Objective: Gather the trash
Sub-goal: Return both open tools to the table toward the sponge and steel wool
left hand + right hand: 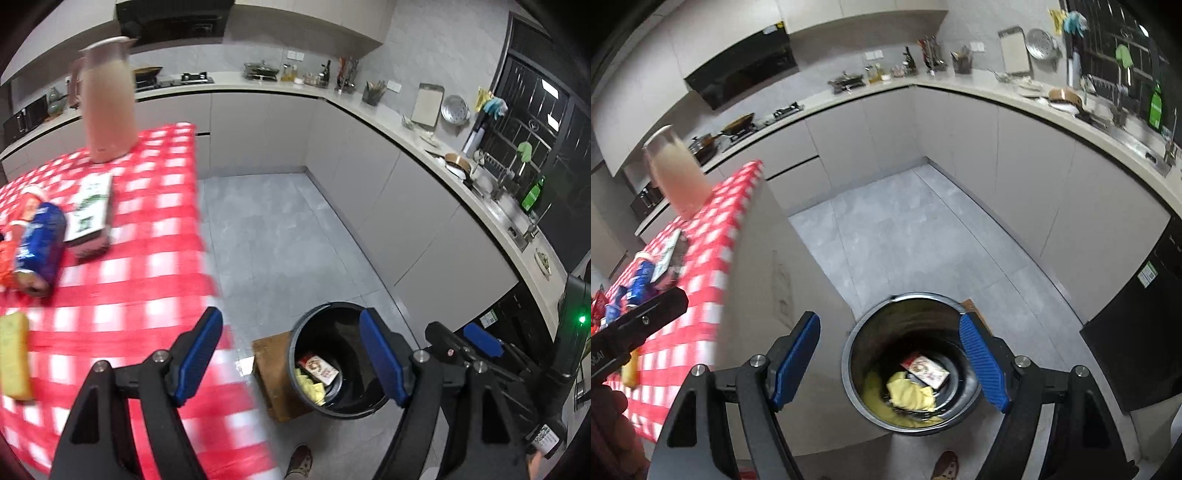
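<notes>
A black round trash bin (332, 402) stands on the floor beside the table; in the right wrist view its rim (849, 354) lies right below my right gripper (890, 332). Inside lie a red-and-white box (925, 369) and yellow crumpled trash (908, 395). My right gripper is open and empty above the bin. My left gripper (291, 336) is open and empty, over the table edge. On the red checked tablecloth (147, 295) lie a blue can (40, 247), a green-and-white carton (90, 214) and a yellow item (14, 358).
A beige jug (107, 103) stands at the table's far end. A wooden board (273, 369) lies under the bin. Grey cabinets and a cluttered counter (406, 122) wrap round the tiled floor (280, 236). A shoe (299, 461) is near the bin.
</notes>
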A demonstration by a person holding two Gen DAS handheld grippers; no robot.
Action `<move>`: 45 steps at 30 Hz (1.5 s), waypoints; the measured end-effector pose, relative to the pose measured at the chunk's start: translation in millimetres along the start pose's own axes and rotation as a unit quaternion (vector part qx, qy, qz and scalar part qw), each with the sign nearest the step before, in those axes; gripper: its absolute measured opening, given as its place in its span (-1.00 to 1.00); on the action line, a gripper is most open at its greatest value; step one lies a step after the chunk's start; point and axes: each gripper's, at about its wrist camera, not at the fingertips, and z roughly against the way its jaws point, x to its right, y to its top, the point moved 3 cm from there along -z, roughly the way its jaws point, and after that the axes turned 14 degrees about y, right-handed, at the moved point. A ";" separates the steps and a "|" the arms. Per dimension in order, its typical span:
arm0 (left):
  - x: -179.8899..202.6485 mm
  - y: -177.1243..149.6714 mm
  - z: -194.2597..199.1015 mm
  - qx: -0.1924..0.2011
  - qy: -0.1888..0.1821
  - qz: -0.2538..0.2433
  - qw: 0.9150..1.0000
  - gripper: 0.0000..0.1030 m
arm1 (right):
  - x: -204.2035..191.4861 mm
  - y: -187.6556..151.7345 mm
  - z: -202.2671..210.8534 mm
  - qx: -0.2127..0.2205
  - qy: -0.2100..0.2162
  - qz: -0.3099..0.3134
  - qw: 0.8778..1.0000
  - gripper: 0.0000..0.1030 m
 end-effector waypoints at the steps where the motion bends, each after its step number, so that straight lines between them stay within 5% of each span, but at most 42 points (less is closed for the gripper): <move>1: -14.8 -1.1 4.2 0.002 0.006 0.004 1.000 0.56 | -10.5 -0.7 1.2 0.002 0.003 0.002 1.000 0.55; 18: -221.2 -50.5 43.8 0.017 0.062 0.057 0.996 0.58 | -233.1 -65.6 -14.3 0.013 0.056 0.056 0.997 0.55; 25: -275.5 -65.4 54.3 0.010 0.073 0.057 0.996 0.58 | -306.4 -96.5 -17.5 0.007 0.067 0.061 0.996 0.56; 45: -324.6 -77.6 48.1 0.005 0.153 0.106 0.982 0.58 | -346.3 -91.6 -45.9 -0.033 0.132 0.106 0.985 0.56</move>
